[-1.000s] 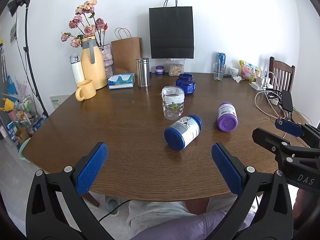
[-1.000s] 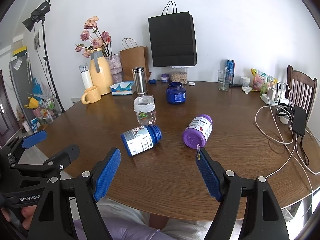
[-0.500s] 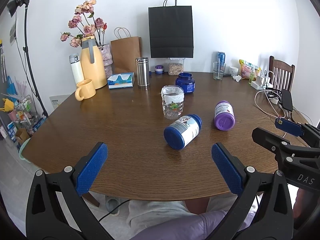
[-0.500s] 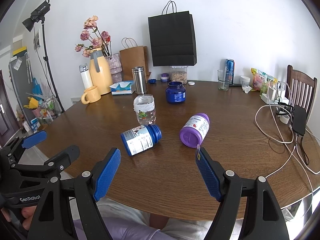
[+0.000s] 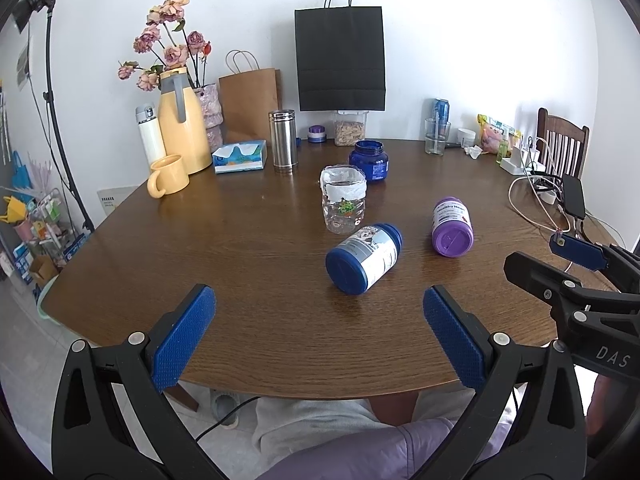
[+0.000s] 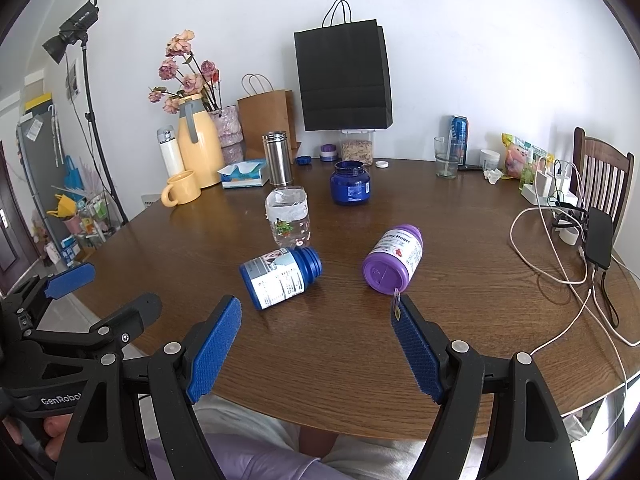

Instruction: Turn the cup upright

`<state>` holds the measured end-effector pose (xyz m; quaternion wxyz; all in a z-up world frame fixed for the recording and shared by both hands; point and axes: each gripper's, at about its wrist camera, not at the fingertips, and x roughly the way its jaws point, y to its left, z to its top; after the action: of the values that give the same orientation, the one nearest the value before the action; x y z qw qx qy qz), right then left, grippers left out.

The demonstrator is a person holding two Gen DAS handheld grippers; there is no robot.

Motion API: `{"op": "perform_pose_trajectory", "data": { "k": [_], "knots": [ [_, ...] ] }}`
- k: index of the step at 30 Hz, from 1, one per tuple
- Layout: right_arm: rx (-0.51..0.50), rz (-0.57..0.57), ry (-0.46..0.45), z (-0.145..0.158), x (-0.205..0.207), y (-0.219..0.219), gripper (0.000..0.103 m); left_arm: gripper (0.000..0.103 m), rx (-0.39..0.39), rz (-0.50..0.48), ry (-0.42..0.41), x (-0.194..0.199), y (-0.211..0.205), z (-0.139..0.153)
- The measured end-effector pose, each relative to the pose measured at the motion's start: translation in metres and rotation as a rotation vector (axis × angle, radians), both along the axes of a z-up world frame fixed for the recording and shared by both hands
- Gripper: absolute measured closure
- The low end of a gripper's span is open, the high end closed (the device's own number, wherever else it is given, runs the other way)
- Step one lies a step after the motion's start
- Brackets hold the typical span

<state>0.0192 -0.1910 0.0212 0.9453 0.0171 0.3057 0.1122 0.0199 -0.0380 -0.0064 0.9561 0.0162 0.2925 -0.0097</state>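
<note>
A blue bottle (image 5: 364,258) (image 6: 280,278) with a white label lies on its side mid-table. To its right, a purple bottle (image 5: 452,228) (image 6: 394,258) also lies on its side, its cap towards me. Just behind the blue bottle, a clear plastic cup (image 5: 344,200) (image 6: 288,218) with a white band stands on end. My left gripper (image 5: 318,304) is open over the table's near edge, short of the blue bottle and holding nothing. My right gripper (image 6: 316,302) is open too, with the purple bottle just beyond its right fingertip.
A round wooden table (image 5: 248,248) carries a dark blue jar (image 5: 370,160), a steel flask (image 5: 283,141), a tissue box (image 5: 240,156), a yellow mug (image 5: 168,176) and a jug with flowers at the back. Cables and a power bank (image 6: 598,236) lie right, by a chair (image 6: 604,176).
The purple bottle has shifted and turned a little on the table. Both grippers stay open and hardly move.
</note>
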Motion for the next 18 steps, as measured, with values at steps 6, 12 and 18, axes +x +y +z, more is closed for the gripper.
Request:
{"op": "perform_pose_trajectory", "data": {
  "k": [6,12,18],
  "knots": [
    [-0.001,-0.002,0.000,0.000,0.001,0.000,0.022,0.000,0.000,-0.011,0.015,0.003,0.002,-0.003],
    [-0.008,-0.021,0.009,-0.010,0.009,-0.004,0.022,0.000,-0.034,-0.078,0.119,0.031,0.005,-0.022],
    [-0.020,-0.027,0.048,-0.025,0.049,-0.015,0.022,0.002,0.059,-0.164,0.135,0.068,-0.006,-0.048]
  ]
}}
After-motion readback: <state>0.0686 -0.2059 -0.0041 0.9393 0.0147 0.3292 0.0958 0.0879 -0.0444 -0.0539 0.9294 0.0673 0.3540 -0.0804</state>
